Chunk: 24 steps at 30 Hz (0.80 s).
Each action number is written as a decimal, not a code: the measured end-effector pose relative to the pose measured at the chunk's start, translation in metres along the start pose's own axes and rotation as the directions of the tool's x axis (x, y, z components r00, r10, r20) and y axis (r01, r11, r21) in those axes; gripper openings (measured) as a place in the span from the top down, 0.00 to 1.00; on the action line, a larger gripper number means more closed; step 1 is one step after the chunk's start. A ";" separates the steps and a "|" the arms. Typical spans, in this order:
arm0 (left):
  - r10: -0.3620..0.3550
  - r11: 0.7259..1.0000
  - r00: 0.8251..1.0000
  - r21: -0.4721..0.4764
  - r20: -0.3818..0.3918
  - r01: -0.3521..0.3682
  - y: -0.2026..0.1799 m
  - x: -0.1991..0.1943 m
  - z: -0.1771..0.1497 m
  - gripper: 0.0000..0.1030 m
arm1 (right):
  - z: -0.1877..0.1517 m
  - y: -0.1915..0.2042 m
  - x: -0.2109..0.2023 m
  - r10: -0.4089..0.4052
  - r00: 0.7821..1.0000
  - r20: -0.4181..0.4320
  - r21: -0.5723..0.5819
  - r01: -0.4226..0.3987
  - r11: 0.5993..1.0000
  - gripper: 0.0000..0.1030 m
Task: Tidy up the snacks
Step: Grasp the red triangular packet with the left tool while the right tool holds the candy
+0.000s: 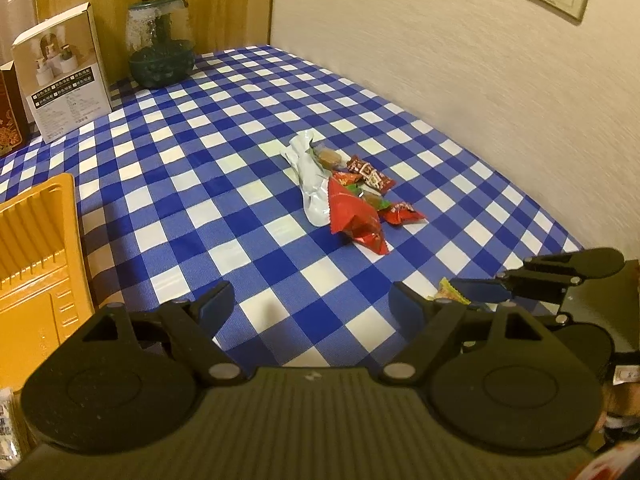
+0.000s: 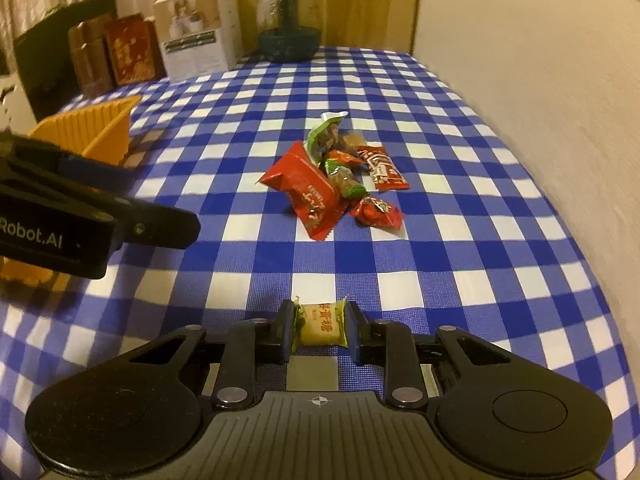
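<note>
We see a woven-looking checked tablecloth (image 2: 440, 240), glossy foil snack wrappers (image 2: 316, 196), a matt orange plastic tray (image 1: 36, 264) and a clear glass jar (image 1: 160, 40).

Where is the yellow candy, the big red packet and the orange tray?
yellow candy (image 2: 318, 325): right wrist view, middle of its printed wrapper.
big red packet (image 2: 306, 190): right wrist view, its flat red front.
orange tray (image 1: 34, 248): left wrist view, its ribbed floor.

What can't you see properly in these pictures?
- Yellow candy: the right claw covers both ends in the right wrist view; in the left wrist view only a corner shows.
- Orange tray: cut off by the left edge in the left wrist view.
- Snack pile: wrappers overlap, print too small.
</note>
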<state>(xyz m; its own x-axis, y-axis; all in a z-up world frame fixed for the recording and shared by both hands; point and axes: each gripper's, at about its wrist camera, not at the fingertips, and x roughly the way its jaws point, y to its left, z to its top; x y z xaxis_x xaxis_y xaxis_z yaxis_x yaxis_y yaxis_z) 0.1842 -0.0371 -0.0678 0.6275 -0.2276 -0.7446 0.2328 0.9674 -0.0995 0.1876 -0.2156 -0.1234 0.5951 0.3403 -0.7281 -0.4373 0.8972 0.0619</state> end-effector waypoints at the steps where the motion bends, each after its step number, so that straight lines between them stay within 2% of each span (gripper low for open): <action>1: -0.004 1.000 1.000 0.001 0.003 0.004 0.000 0.000 0.001 0.20 | 0.001 -0.002 -0.001 -0.001 1.000 0.007 0.019 0.001 1.000 0.75; 10: -0.045 0.999 0.998 0.005 0.048 0.045 -0.017 0.021 0.027 0.28 | 0.022 -0.026 -0.017 -0.055 0.996 0.072 0.165 0.042 0.985 0.75; 17: -0.071 0.997 0.997 -0.033 0.014 0.072 -0.022 0.053 0.041 0.37 | 0.025 -0.052 -0.021 -0.092 0.994 0.055 0.290 0.073 0.954 0.75; 24: -0.077 0.996 0.997 -0.052 -0.020 0.076 -0.027 0.078 0.046 0.46 | 0.024 -0.058 -0.021 -0.100 0.994 0.036 0.310 0.084 0.947 0.75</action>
<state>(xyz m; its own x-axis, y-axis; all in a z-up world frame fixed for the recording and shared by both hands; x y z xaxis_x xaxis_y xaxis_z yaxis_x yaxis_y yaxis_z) 0.2612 -0.0859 -0.0923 0.5924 -0.2993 -0.7480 0.2411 0.9517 -0.1899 0.2168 -0.2680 -0.0958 0.6597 0.2584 -0.7057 -0.1547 0.9656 0.2090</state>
